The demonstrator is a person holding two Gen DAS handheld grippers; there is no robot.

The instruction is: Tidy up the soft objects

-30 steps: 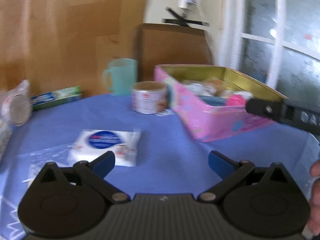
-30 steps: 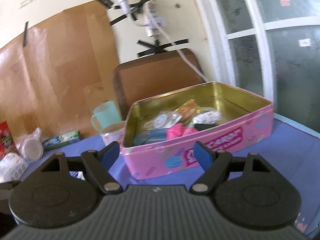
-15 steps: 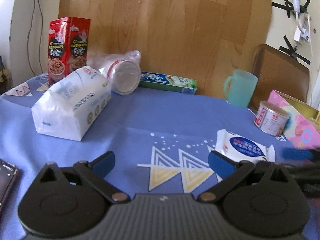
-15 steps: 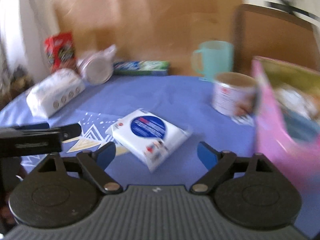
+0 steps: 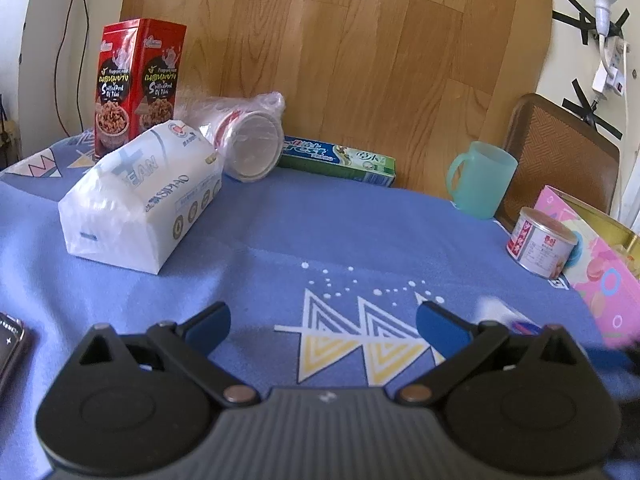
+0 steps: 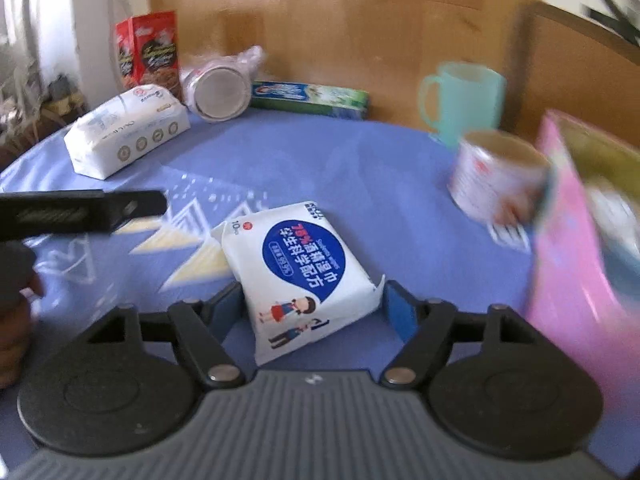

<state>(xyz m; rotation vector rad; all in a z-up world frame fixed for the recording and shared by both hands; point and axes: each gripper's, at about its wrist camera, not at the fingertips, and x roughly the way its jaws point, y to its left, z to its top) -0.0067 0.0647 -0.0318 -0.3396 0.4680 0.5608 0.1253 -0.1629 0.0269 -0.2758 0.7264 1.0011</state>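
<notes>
A small white wipes pack (image 6: pixel 304 268) with a blue label lies flat on the blue tablecloth. My right gripper (image 6: pixel 314 308) straddles its near end, and its jaws are closing, with both blue fingertips right beside the pack's edges. In the left wrist view only a blurred corner of that pack (image 5: pixel 500 312) shows. My left gripper (image 5: pixel 322 322) hovers open over the cloth with nothing between its fingers. One of its black fingers (image 6: pixel 132 208) reaches in from the left of the right wrist view. A large white tissue pack (image 5: pixel 140 200) lies at the back left. The open pink tin (image 6: pixel 568 260) stands at the right.
Along the wooden back wall stand a red snack box (image 5: pixel 136 84), a bagged stack of cups (image 5: pixel 248 140), a toothpaste box (image 5: pixel 340 158) and a teal mug (image 5: pixel 480 180). A small can (image 5: pixel 540 242) sits beside the tin. A phone (image 5: pixel 10 340) lies at the left edge.
My right gripper swung left from the pink tin and dropped over the wipes pack, which now lies between its fingers. My left gripper swung left a second ago and has since held still.
</notes>
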